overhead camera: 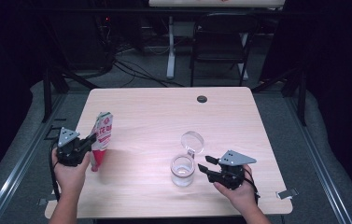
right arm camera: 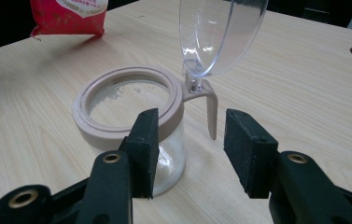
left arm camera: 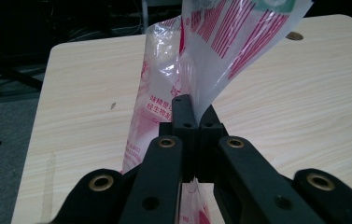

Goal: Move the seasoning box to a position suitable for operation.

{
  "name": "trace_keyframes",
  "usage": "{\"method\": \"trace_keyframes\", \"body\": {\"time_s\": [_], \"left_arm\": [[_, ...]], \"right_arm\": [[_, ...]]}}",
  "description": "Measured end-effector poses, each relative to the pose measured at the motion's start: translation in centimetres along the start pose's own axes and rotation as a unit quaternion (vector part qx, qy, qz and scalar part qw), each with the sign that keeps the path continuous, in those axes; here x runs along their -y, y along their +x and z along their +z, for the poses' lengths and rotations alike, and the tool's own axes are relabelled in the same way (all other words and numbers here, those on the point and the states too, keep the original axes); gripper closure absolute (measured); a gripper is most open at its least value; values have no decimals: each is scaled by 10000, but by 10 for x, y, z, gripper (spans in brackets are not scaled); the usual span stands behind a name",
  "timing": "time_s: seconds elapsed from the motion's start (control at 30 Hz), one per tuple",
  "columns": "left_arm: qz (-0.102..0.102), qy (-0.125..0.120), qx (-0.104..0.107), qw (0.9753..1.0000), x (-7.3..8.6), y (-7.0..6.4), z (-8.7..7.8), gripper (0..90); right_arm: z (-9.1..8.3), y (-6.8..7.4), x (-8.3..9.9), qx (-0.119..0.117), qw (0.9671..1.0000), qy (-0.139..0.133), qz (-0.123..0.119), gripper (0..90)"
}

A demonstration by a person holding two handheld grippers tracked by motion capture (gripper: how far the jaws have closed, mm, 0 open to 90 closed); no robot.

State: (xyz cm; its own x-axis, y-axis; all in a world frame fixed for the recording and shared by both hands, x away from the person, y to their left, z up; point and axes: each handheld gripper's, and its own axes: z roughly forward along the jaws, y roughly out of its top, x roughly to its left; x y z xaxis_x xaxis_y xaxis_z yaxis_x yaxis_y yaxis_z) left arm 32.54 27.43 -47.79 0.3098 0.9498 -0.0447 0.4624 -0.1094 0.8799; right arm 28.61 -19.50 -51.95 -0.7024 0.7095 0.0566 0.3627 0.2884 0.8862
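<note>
While left gripper [left arm camera: 193, 122] pinches the pouch [overhead camera: 102, 135], right gripper [right arm camera: 192, 144] flanks the jar [right arm camera: 131, 116].

Dark room, folding chair [overhead camera: 221, 39] beyond table [overhead camera: 155, 109]

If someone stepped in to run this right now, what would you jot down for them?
Left gripper: fingers shut on the red and white bag, held upright at the table's left.
Right gripper: open beside the glass jar, not gripping it.
Jar: lid flipped up, some white powder inside.
Done: bag gripped, jar opened.
Left: probably steady the jar and bring the bag over to pour.
</note>
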Motion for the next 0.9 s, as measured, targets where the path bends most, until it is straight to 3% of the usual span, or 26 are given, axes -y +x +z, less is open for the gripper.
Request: {"method": "trace_keyframes", "body": {"time_s": [0.2, 0.47, 0.57, 0.63, 0.73, 0.77, 0.8, 0.9], "left_arm": [[165, -17, 165, 9997, -3, -15, -1, 900], [454, 19, 637, 9969, -8, -43, -1, 900], [552, 27, 959, 9939, -10, -58, 0, 900], [590, 25, 1023, 9930, -11, -62, 0, 900], [694, 21, 1218, 9901, -12, -75, 1, 900], [748, 11, 1346, 9881, -13, -84, 1, 900], [748, 11, 1346, 9881, -13, -84, 1, 900], [862, 8, 1527, 9845, -13, -96, 3, 900]], "right_arm": [[-1, 0, 0, 13, 10000, -39, 25, 554], [0, 0, 0, -29, 10000, -9, 5, 554], [-2, 2, -2, -60, 9999, -86, 16, 553], [-3, 2, -2, -60, 9999, -118, 3, 553], [-5, 2, -4, -65, 9998, -165, 45, 570], [-6, 2, -5, -44, 9997, -221, 72, 574], [-6, 2, -5, -44, 9997, -221, 72, 574], [-7, 2, -5, -102, 9998, -172, 92, 583]]}}
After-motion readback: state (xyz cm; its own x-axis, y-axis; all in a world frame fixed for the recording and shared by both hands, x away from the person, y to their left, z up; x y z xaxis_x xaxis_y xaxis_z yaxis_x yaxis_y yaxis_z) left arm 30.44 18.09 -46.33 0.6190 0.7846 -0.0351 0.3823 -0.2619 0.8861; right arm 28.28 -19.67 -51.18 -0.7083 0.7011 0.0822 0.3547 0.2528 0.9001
